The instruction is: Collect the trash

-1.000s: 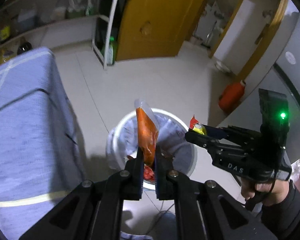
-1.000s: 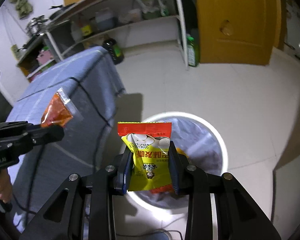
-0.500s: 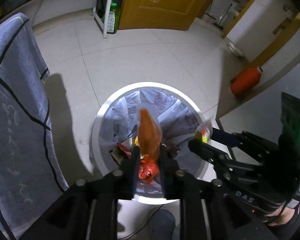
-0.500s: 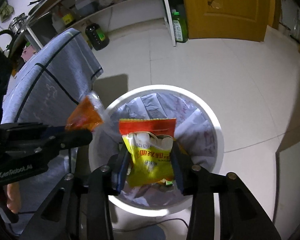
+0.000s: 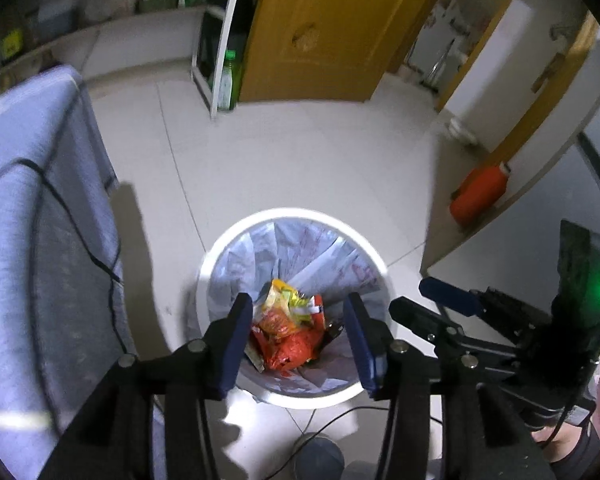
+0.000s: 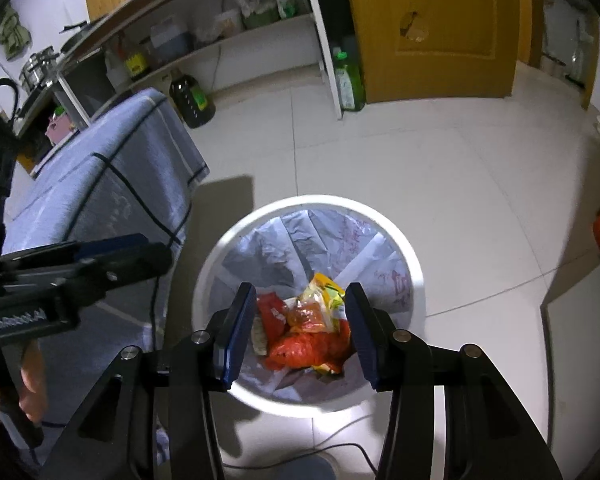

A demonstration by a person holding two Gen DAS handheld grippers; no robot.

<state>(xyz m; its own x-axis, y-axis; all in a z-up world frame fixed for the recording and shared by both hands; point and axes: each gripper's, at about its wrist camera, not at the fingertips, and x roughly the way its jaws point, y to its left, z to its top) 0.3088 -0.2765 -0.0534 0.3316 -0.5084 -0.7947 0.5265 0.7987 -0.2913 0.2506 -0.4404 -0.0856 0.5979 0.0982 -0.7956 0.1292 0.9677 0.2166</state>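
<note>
A white round trash bin (image 5: 220, 248) with a pale plastic liner stands on the tiled floor; it also shows in the right wrist view (image 6: 414, 256). Inside lie several wrappers: a yellow snack packet (image 6: 322, 292), an orange sauce pouch (image 6: 306, 316) and red wrappers (image 5: 290, 346). My left gripper (image 5: 298, 324) is open and empty above the bin's near rim. My right gripper (image 6: 300, 320) is open and empty above the bin too. Each gripper shows from the side in the other's view, the right one (image 5: 440, 300) and the left one (image 6: 112, 256).
A table under a blue-grey checked cloth (image 6: 100, 184) stands left of the bin. Shelves with bottles (image 6: 188, 100) and a yellow door (image 6: 432, 28) are behind. An orange container (image 5: 480, 194) sits on the floor at right. A black cable (image 5: 332, 420) lies below the bin.
Both grippers opened over the bin. The orange pouch and the yellow packet dropped out and now lie among the trash inside.
</note>
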